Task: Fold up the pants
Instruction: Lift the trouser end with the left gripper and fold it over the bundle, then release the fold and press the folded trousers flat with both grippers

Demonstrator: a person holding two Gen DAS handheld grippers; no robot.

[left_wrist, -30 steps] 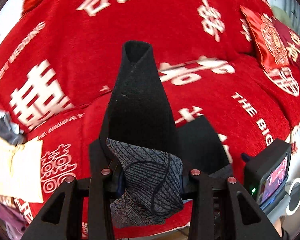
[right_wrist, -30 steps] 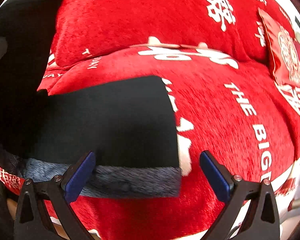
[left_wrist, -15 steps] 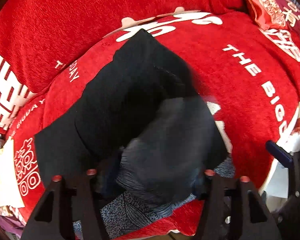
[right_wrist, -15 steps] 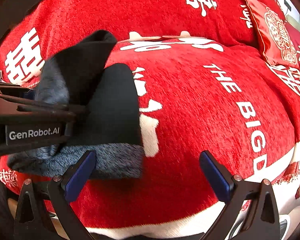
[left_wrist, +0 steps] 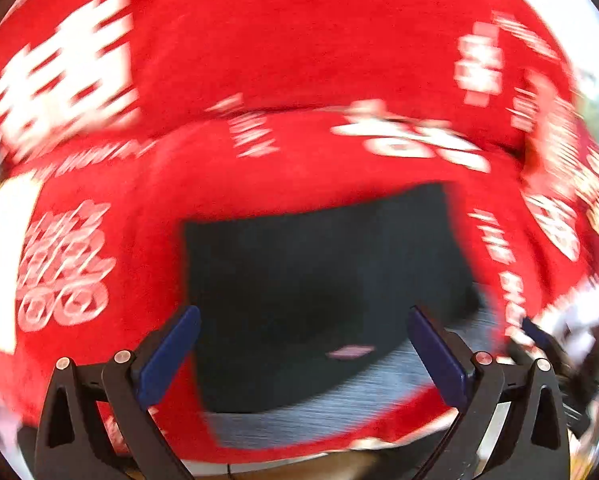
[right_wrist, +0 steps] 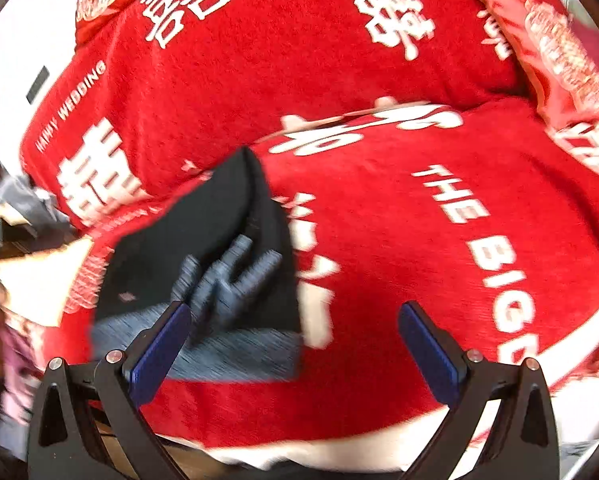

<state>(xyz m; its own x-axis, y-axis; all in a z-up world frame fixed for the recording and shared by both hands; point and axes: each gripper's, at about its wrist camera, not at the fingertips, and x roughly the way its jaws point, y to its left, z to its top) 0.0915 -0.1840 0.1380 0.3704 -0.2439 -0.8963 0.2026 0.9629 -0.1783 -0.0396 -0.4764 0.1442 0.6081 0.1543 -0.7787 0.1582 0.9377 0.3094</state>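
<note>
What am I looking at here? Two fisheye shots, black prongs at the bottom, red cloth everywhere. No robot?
No robot arm: a person holds a two-finger gripper in each hand, and each gripper carries a fisheye camera looking forward along its fingers. The black prongs with blue pads are those fingers.

One picture is from the left gripper, the other from the right gripper. Both are open and hold nothing.

The surface is a red plush sofa cover with white lettering. On it lies the folded black pants with a grey inner lining, a rough rectangle with a grey band along the near edge. The left view is motion-blurred and looks straight at it; the right view shows the same pants off to the left, with some grey fabric bunched on top. A red patterned cushion sits at the far right.
</note>
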